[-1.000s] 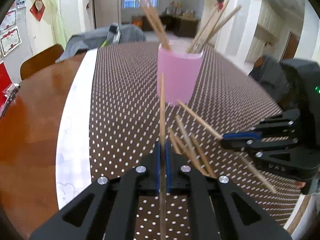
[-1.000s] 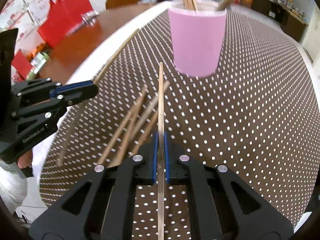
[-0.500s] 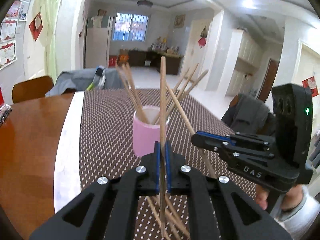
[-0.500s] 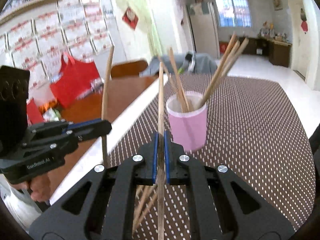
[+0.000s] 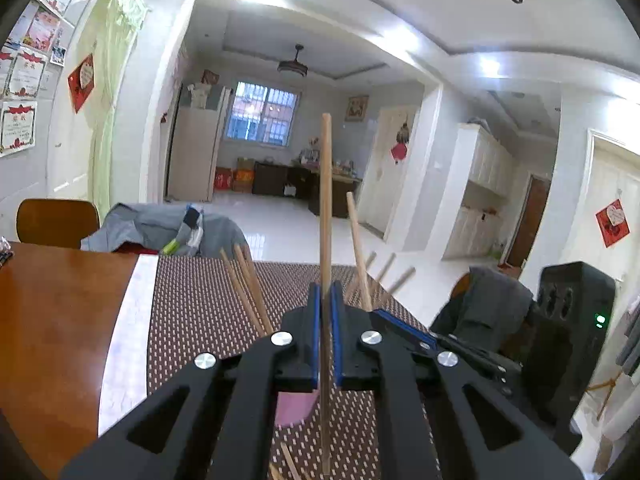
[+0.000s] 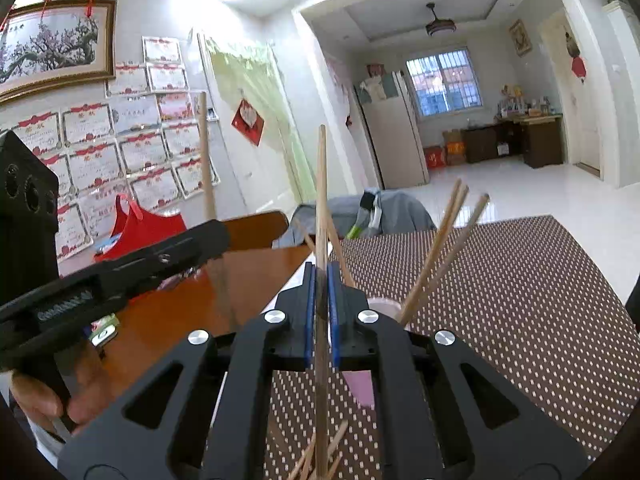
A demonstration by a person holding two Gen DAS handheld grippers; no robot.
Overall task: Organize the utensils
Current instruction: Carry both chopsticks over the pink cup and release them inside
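Note:
My left gripper (image 5: 326, 300) is shut on a wooden chopstick (image 5: 325, 200) that stands upright. My right gripper (image 6: 320, 280) is shut on another upright chopstick (image 6: 321, 192). Both are raised above the pink cup (image 6: 360, 384), which is mostly hidden behind the jaws; it also shows in the left wrist view (image 5: 294, 408). Several chopsticks (image 6: 440, 240) lean in the cup. The right gripper (image 5: 404, 326) appears just right of my left one, and the left gripper (image 6: 218, 234) appears at the left in the right wrist view. Loose chopsticks (image 6: 320, 456) lie on the mat below.
A brown dotted mat (image 6: 520, 300) covers the wooden table (image 5: 60, 320). A chair with grey clothing (image 5: 160, 228) stands behind the table. A red bag (image 6: 140, 228) sits at the table's left side. Another chair with grey cloth (image 5: 488, 304) is at the right.
Both grippers have lifted their chopsticks from lying near the mat to upright, and have risen and moved over the cup, which now sits under the jaws.

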